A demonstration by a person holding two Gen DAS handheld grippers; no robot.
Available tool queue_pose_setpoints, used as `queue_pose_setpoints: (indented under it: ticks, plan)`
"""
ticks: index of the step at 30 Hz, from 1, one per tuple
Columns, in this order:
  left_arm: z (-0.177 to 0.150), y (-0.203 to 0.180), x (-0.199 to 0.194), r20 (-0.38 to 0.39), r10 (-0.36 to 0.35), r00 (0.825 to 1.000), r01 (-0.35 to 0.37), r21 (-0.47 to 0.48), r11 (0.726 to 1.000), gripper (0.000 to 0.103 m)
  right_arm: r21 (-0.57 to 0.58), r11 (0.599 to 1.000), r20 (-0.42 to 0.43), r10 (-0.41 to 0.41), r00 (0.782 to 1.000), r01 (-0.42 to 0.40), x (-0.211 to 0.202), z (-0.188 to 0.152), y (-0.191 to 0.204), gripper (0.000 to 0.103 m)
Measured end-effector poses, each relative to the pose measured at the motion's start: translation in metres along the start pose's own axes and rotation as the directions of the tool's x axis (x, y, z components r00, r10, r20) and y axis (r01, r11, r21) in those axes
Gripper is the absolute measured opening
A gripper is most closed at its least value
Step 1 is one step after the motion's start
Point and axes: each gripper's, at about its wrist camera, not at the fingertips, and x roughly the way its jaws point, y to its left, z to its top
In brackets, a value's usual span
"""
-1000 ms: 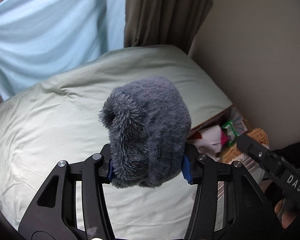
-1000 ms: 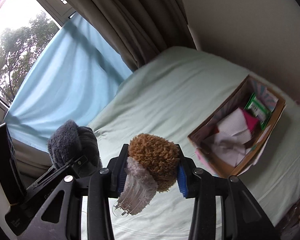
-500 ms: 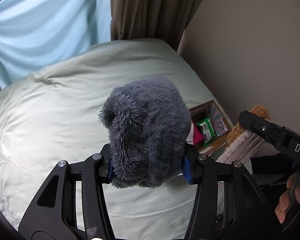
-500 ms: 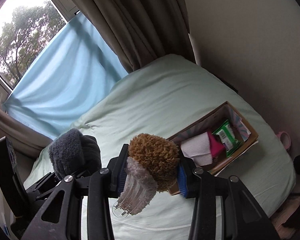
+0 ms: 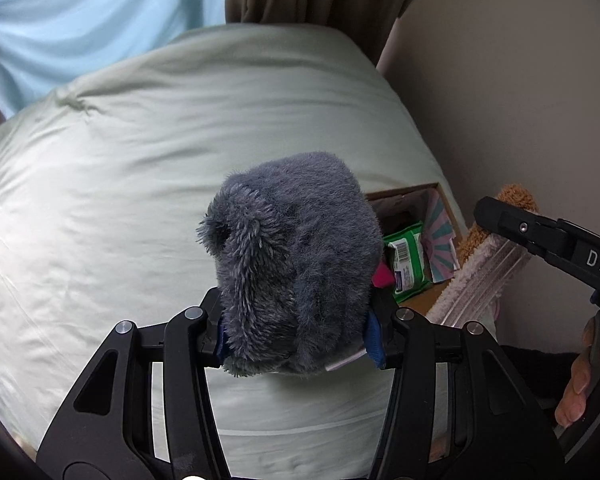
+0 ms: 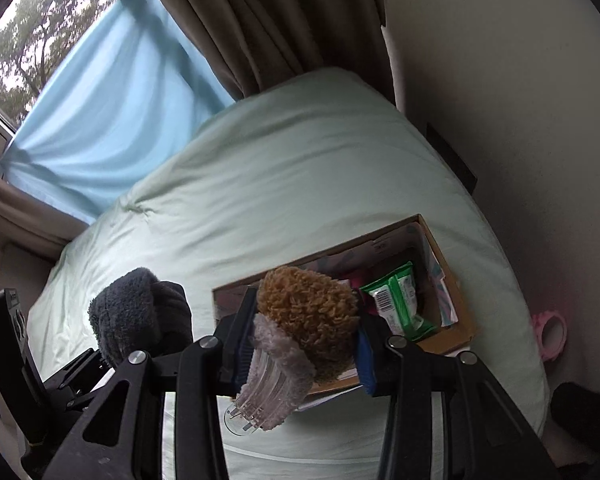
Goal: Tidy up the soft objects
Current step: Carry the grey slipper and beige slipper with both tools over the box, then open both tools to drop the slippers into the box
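My left gripper (image 5: 296, 336) is shut on a fluffy grey plush bundle (image 5: 296, 252), held above the pale green bed (image 5: 140, 184). My right gripper (image 6: 304, 352) is shut on a curly brown and pale pink fuzzy item with clear plastic hanger clips (image 6: 304, 316). An open cardboard box (image 6: 448, 332) lies on the bed near its right edge, just beyond and below both loads. It holds a green packet (image 6: 400, 300), something pink and patterned paper. In the left wrist view the same box (image 5: 408, 196) shows behind the grey plush, with the brown item (image 5: 484, 256) and the other gripper to its right.
A beige wall (image 6: 500, 80) runs close along the bed's right side. Brown curtains (image 6: 260, 20) and a light blue curtain (image 6: 100, 112) hang behind the bed. A pink ring-shaped object (image 6: 552, 332) lies on the floor beside the bed. A hand (image 5: 580, 380) grips the other handle.
Both grippers have swung toward the box and dropped lower; the box now sits right behind the held items. Both grips are unchanged.
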Motion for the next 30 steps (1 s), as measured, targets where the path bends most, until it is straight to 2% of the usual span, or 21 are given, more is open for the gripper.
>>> queue_pose_setpoints:
  ticks: [5,9,13,14,15,16,18,19,20,22,27,30]
  plan:
    - [-0.011,-0.012,0.051,-0.081,0.038,0.996,-0.039,-0.01,0.999,0.047,-0.059,0.998,-0.108,0.014,0.994,-0.02,0.051,0.008,-0.019,0.039]
    - [-0.02,-0.018,0.091,-0.163,0.059,0.985,-0.062,-0.012,0.998,0.047,-0.149,0.989,-0.185,-0.019,0.982,-0.009,0.087,0.007,-0.027,0.039]
    - [-0.024,-0.024,0.121,-0.209,0.096,0.973,-0.095,0.017,0.995,0.048,-0.161,0.986,-0.233,-0.001,0.972,-0.038,0.112,0.005,-0.034,0.04]
    - [-0.025,-0.025,0.126,-0.213,0.106,0.971,-0.103,0.022,0.994,0.05,-0.159,0.986,-0.24,0.005,0.971,-0.044,0.115,0.006,-0.035,0.041]
    - [-0.025,-0.026,0.129,-0.213,0.111,0.971,-0.108,0.024,0.994,0.058,-0.153,0.987,-0.25,0.011,0.968,-0.051,0.121,0.005,-0.037,0.041]
    - [-0.024,-0.027,0.131,-0.208,0.101,0.973,-0.098,0.021,0.995,0.064,-0.142,0.988,-0.261,0.019,0.965,-0.058,0.126,0.005,-0.038,0.044]
    - [-0.028,-0.029,0.13,-0.202,0.089,0.975,-0.087,0.023,0.996,0.103,-0.126,0.99,-0.3,0.026,0.954,-0.067,0.137,0.004,-0.041,0.052]
    - [-0.029,-0.029,0.131,-0.205,0.098,0.974,-0.094,0.031,0.995,0.103,-0.126,0.99,-0.312,0.025,0.95,-0.067,0.141,0.004,-0.039,0.065]
    - [-0.031,-0.029,0.131,-0.211,0.11,0.971,-0.104,0.039,0.994,0.103,-0.138,0.989,-0.32,0.009,0.948,-0.056,0.145,0.002,-0.04,0.082]
    - [-0.036,-0.028,0.134,-0.237,0.131,0.963,-0.122,0.051,0.991,0.103,-0.163,0.986,-0.316,-0.021,0.948,-0.032,0.147,0.001,-0.042,0.101]
    - [-0.039,-0.025,0.135,-0.247,0.155,0.956,-0.145,0.057,0.988,0.103,-0.164,0.986,-0.293,-0.04,0.955,-0.009,0.143,0.0,-0.046,0.102]
    - [-0.029,-0.023,0.134,-0.238,0.161,0.958,-0.152,0.058,0.987,0.103,-0.159,0.987,-0.285,-0.04,0.958,-0.006,0.14,0.0,-0.046,0.102]
